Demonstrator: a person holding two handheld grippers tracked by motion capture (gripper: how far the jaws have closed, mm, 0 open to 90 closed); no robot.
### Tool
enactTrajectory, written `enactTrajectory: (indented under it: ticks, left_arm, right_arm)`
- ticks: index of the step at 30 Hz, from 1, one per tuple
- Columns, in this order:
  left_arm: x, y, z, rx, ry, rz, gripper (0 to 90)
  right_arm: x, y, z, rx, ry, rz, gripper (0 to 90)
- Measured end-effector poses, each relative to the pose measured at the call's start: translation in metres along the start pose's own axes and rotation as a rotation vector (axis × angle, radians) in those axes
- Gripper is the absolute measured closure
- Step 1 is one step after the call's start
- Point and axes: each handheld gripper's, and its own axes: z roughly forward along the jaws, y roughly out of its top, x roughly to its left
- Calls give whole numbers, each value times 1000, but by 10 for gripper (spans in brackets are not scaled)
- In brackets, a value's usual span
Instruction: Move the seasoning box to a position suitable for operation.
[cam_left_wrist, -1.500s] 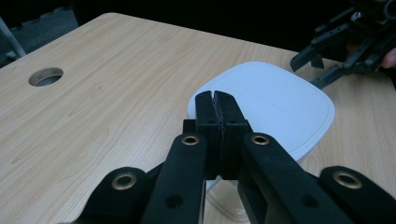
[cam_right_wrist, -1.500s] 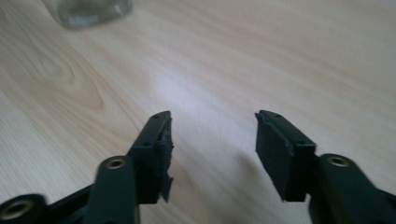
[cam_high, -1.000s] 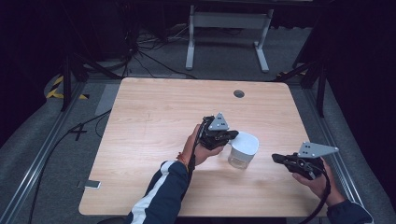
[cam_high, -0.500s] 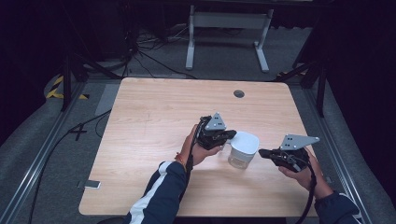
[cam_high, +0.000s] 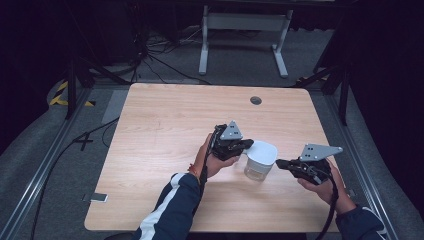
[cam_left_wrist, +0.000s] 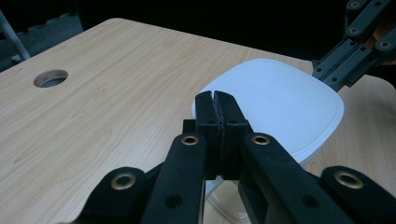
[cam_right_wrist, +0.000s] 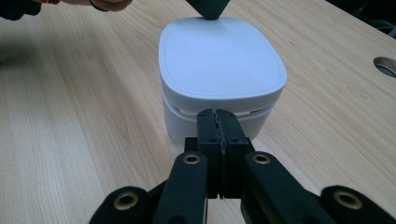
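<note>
High view: left gripper with jaws pressed together, tips at the near edge of the white rounded-square plastic lid on a clear container. Right gripper likewise clenched on nothing, just beside the container's other side. Left gripper view: closed tips over the lid's rim. Right gripper view: closed tips just before the container wall, below the lid. All on a light wooden table, container right of centre, round cable hole well beyond.

Only the white container stands between both tools; surrounding table lies bare.
</note>
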Motion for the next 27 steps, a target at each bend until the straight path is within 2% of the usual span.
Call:
enactTrajectory:
  ticks: [7,21,27]
  left_arm:
    - [0,0,0,0,0,-2,897]
    - [0,-2,0,-14,-3,-10,889]
    - [1,-3,0,-16,-4,-7,884]
  right_arm:
    - [-2,-2,1,9,-1,14,897]
    - [0,-2,5,24,7,3,897]
    - [1,-1,5,11,2,7,897]
